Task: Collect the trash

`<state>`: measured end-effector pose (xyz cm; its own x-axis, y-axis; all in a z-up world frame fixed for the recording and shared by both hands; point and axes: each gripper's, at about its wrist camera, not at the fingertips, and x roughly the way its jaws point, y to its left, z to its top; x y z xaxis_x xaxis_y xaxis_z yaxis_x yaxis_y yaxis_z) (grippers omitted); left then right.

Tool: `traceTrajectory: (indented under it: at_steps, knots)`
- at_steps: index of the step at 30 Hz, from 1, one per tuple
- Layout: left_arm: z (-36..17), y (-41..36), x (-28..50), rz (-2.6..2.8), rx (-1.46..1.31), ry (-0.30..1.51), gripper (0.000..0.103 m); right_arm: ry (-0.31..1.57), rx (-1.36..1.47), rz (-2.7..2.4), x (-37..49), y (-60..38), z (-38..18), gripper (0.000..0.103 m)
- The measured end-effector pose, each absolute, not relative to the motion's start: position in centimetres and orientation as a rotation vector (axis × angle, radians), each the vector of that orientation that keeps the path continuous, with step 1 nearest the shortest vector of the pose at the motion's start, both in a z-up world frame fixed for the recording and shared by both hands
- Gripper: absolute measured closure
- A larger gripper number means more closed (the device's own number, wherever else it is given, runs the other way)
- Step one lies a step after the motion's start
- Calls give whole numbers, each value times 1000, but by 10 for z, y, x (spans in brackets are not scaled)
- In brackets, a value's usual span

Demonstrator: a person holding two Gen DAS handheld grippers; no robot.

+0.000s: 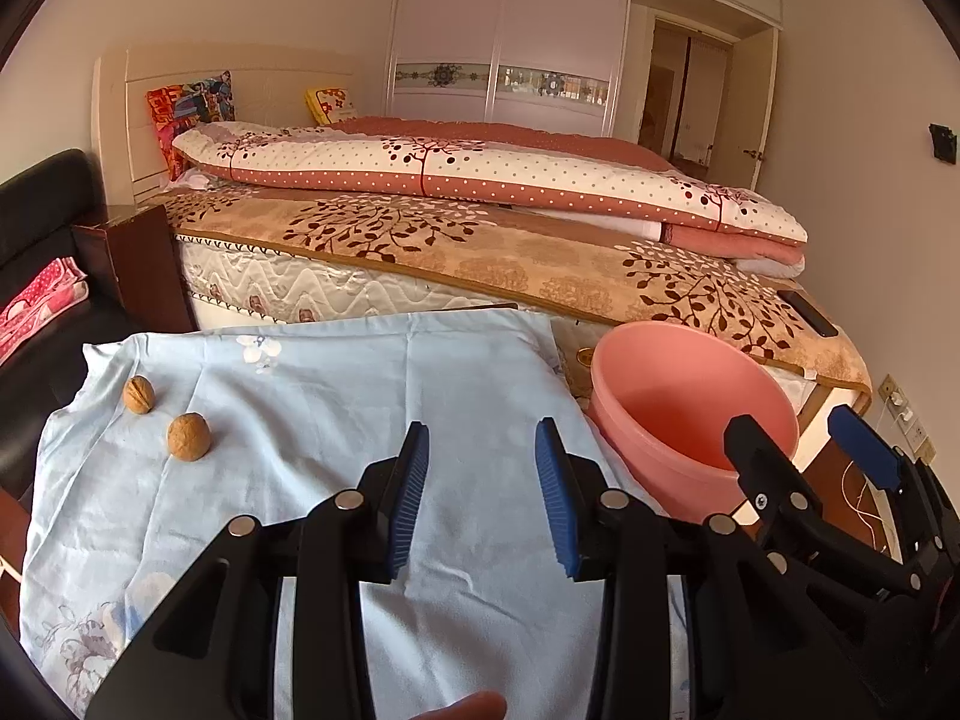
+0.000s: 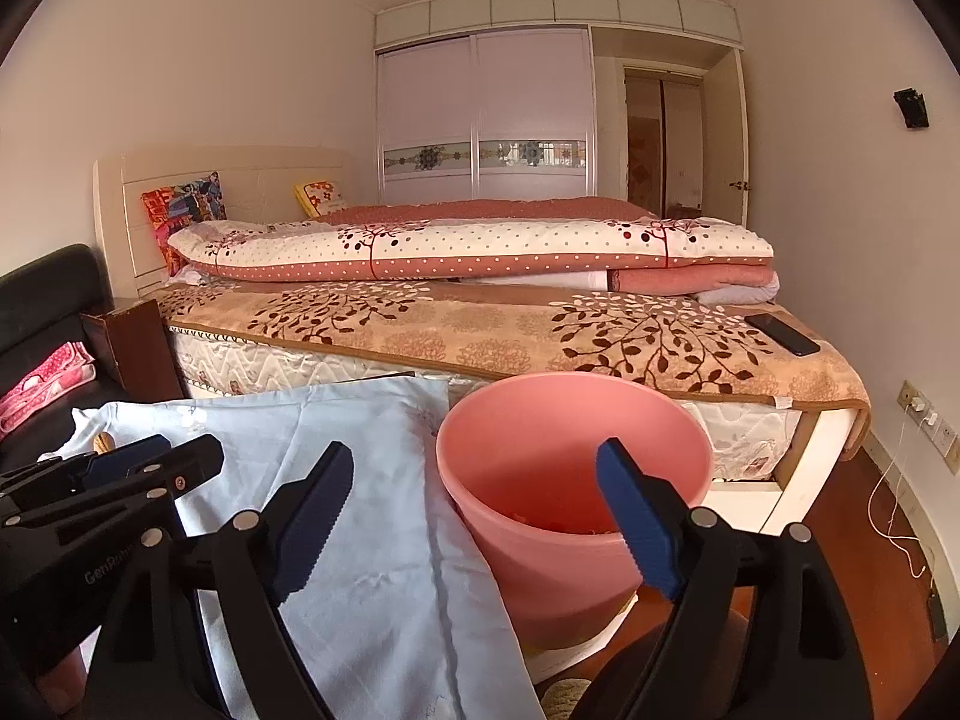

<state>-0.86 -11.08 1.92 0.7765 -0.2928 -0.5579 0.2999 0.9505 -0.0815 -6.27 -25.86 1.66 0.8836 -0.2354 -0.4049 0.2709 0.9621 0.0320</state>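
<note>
Two walnuts [image 1: 139, 395] [image 1: 188, 436] lie on a light blue floral cloth [image 1: 336, 390] at its left side. My left gripper [image 1: 483, 450] hovers over the middle of the cloth, open, with nothing between its blue pads; both nuts are to its left. A pink bucket [image 2: 570, 438] stands at the cloth's right edge, with some orange scraps at its bottom. My right gripper [image 2: 474, 456] is wide open and empty, its right finger over the bucket's mouth and its left over the cloth [image 2: 360, 540]. From the left wrist, the right gripper [image 1: 798, 426] shows at the bucket's [image 1: 690, 414] near rim.
A bed [image 2: 480, 330] with a leaf-pattern blanket and folded quilts runs behind the cloth and bucket. A black phone [image 2: 783, 333] lies on the bed's right end. A dark sofa [image 1: 48, 228] and wooden stand are left. A white cable [image 2: 894, 510] trails on the floor right.
</note>
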Motion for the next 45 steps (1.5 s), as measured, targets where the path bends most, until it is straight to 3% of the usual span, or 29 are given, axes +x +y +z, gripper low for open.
traceTrajectory:
  at_steps: [45]
  knots:
    - [24,-111,-67,-313,35,573,66,397,158,-288,-130,-267,34,21]
